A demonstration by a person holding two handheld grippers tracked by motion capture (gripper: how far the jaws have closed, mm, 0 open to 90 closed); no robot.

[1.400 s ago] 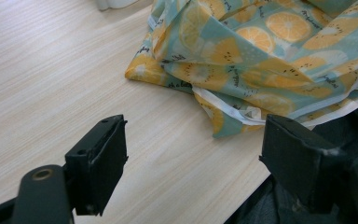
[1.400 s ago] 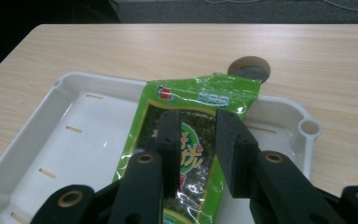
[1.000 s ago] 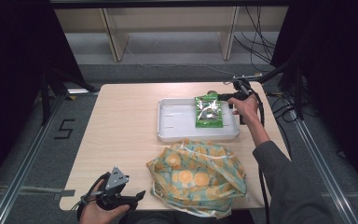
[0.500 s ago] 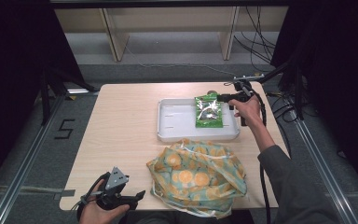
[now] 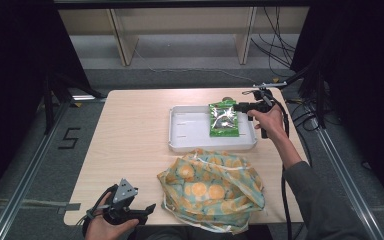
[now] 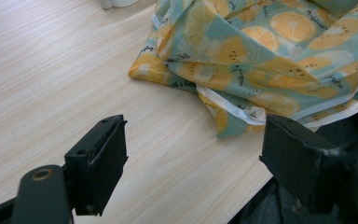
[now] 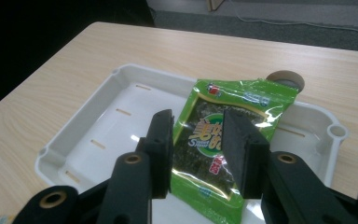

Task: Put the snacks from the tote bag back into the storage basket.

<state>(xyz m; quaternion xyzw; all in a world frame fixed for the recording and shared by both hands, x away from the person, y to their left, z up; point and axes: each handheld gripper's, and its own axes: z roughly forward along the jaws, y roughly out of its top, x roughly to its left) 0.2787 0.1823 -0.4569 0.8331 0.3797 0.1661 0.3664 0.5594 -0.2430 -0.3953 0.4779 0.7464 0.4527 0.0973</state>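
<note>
The right gripper [image 5: 237,106] has just been opening its jaws, which now stand apart over the green snack packet [image 5: 223,119]. The packet lies released at the 3 o'clock end of the white tray [image 5: 190,135]. Setting it down looks done; next the gripper should back away toward 3 o'clock, clear of the tray rim. The left gripper [image 5: 147,210] rests released at the table's 7 o'clock edge beside the fruit-print bag [image 5: 212,192].

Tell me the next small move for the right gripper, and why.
Probably pull the right gripper back from the tray toward the fruit-print bag. Its jaws have just been opening, and they now stand apart over the green snack packet, which lies flat in the tray, so the packet looks placed. The left gripper waits open beside the bag.
</note>
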